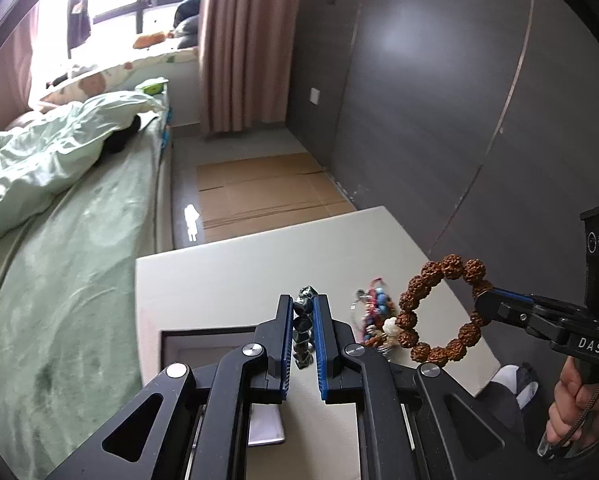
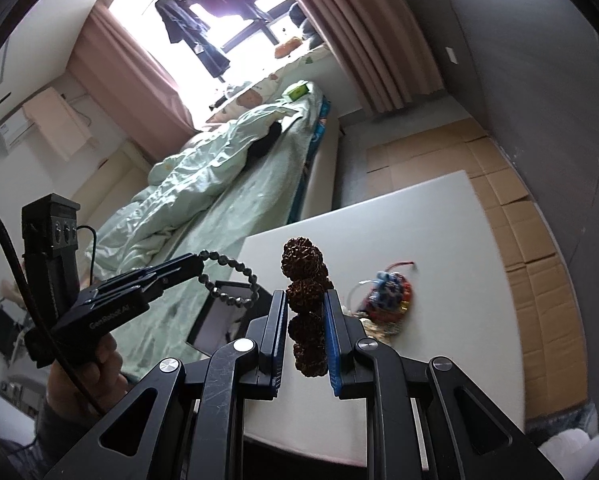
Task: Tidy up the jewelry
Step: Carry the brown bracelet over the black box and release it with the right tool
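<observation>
While both bracelets are held clear of the white surface (image 1: 227, 276), two hand-held grippers are seen from their own cameras. The left gripper (image 1: 304, 320) is closed on a dark bracelet (image 1: 304, 332); its blue-lined fingers (image 1: 286, 344) are clamped on the beads, which run in a line between them, with a few beads showing past the tips. In the right view the same dark bracelet (image 2: 231, 280) is seen as a loop hanging from the left gripper (image 2: 197, 266), above a dark tray (image 2: 223, 320) that lies on the surface just ahead of those fingers.

The right gripper (image 2: 306, 320) is closed on a brown bracelet (image 2: 303, 280) of large, knobbly beads. Its fingers (image 2: 333, 336) are clamped on the beads stacked between them, and more beads rise beyond the tips. In the left view the brown bracelet (image 1: 439, 312) is seen as an open ring pinched at one side by the right gripper (image 1: 483, 304), with a hand (image 1: 571, 404) around the handle.

A pile (image 1: 373, 312) of mixed jewelry, with red and blue beads, lies on the surface below and between the two sets of fingers, apart from both. A bed (image 1: 79, 240) with pale green bedding is seen beyond the surface.
</observation>
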Demonstrator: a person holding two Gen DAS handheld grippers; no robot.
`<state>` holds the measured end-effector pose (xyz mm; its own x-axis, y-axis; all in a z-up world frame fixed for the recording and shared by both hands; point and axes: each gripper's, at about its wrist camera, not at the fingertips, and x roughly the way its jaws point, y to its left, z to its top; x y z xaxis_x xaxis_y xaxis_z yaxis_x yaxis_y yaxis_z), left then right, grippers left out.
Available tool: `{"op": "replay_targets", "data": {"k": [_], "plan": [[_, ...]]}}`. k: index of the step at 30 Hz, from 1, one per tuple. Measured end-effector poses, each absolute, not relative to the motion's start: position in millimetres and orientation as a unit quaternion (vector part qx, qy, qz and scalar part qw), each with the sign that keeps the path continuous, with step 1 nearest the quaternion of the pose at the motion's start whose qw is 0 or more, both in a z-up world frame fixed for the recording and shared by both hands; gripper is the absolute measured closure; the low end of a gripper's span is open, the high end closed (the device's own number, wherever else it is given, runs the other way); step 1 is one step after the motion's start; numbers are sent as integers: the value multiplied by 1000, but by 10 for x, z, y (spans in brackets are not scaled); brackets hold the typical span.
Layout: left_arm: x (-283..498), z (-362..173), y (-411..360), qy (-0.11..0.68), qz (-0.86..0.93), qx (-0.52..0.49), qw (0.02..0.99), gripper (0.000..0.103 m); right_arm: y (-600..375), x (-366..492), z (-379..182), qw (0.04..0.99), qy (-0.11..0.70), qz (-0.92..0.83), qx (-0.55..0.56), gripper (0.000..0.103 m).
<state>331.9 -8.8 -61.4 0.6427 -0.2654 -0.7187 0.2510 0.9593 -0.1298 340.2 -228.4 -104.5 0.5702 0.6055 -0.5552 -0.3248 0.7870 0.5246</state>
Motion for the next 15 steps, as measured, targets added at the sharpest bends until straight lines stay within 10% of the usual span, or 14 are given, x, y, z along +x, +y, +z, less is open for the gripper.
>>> {"op": "replay_targets", "data": {"k": [12, 15], "plan": [[3263, -777, 380, 415, -109, -44, 902, 92, -1712, 3457, -880, 861, 377, 303, 158, 84], [3284, -847, 519, 432, -98, -60, 894, 74, -1547, 3461, -837, 860, 377, 312, 148, 84]]}}
